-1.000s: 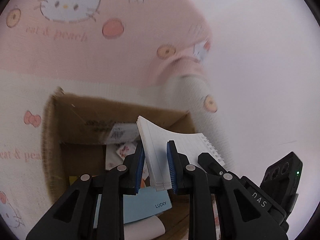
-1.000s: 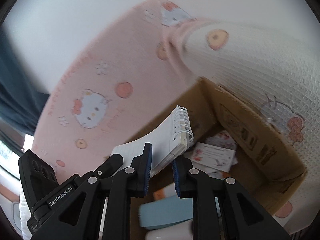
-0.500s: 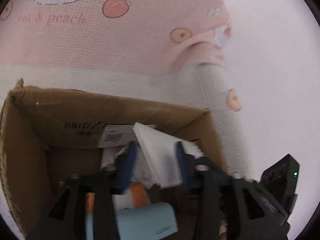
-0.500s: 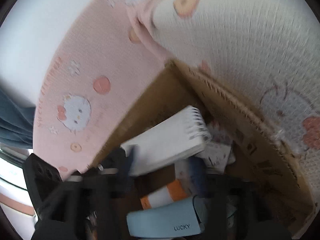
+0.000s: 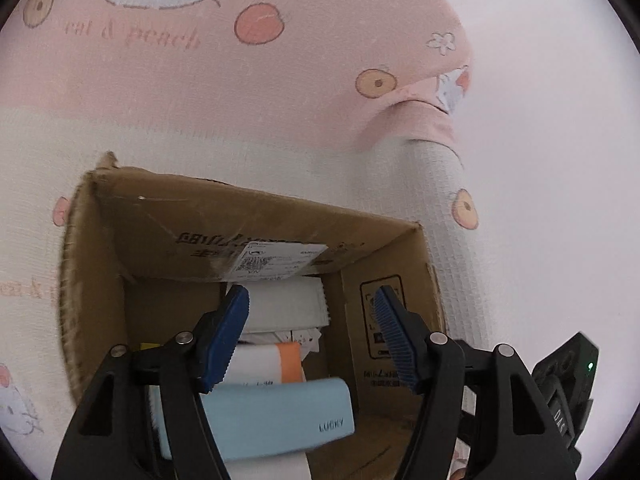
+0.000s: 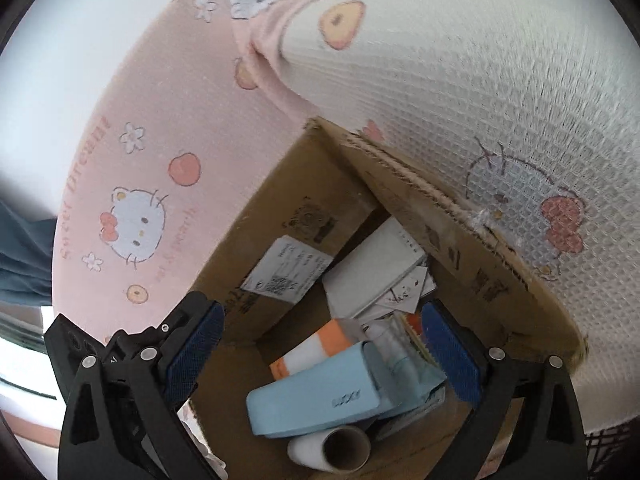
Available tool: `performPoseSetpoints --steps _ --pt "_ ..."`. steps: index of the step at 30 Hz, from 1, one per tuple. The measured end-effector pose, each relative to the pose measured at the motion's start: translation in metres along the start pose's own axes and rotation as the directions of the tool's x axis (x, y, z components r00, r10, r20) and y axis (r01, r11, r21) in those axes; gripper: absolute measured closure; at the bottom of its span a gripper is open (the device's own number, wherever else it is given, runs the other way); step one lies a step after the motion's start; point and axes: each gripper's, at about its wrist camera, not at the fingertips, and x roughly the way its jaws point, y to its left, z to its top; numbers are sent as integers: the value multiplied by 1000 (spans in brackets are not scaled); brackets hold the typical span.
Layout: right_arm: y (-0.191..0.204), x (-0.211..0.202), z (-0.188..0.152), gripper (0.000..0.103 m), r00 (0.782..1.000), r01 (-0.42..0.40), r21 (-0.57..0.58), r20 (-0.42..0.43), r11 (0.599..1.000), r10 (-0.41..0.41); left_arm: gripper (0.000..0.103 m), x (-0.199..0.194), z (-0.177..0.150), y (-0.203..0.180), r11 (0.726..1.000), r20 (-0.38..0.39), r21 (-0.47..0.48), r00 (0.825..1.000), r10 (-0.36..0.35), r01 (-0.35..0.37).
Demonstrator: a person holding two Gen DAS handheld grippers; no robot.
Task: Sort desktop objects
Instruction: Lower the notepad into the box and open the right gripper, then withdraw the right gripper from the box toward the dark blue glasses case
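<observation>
While both grippers hang over the cardboard box [image 5: 256, 224], jaws opening on each, nothing between the pads. Left gripper [image 5: 312, 336]: blue pads apart, released, empty, aimed down into the box. Right gripper [image 6: 320, 352]: pads spread wider still, released, empty, also aimed down into the box. Notepad [image 6: 372, 268] inside the box, free of both grippers, lying tilted against the far corner, spiral edge toward the box wall; seen from the left wrist as a white block [image 5: 284, 304] leaning just under the shipping label [image 5: 276, 264] stuck on the inner wall. Under the notepad, small printed cards [image 6: 404, 292], partly hidden. Nearer the cameras, a pale blue case [image 6: 316, 396] marked LUCKY, lying on its side across the box floor. Between case and notepad, an orange-and-white pack [image 6: 308, 348], partly covered by the case. Beside the case, at the box's near side, a white roll [image 6: 332, 448] with its cardboard core end facing the right camera. Next to the case on the right, a white tube-like item, blurred, kind not clear. Box standing on a blanket [image 5: 200, 92], pink above and white waffle weave below, printed with cartoon cats, peaches and small flowers. Box rim ragged at one corner. Black body of the other gripper visible at the frame edge in each view.
</observation>
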Motion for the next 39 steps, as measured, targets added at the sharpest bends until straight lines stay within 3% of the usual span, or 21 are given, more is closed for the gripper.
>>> performPoseSetpoints --steps 11,21,32,39 --pt "40 -50 -41 4 999 -28 -45 42 999 30 34 -59 -21 0 997 8 24 997 -73 73" --pt "63 -82 -105 4 997 -38 -85 64 996 44 34 -126 -62 20 994 54 54 994 -97 94" --pt "105 -79 -176 4 998 -23 -169 52 985 32 33 -172 -84 81 995 100 8 990 -102 102" --pt "128 -51 -217 4 1000 -10 -213 18 977 15 33 -192 -87 135 994 131 -26 986 -99 103"
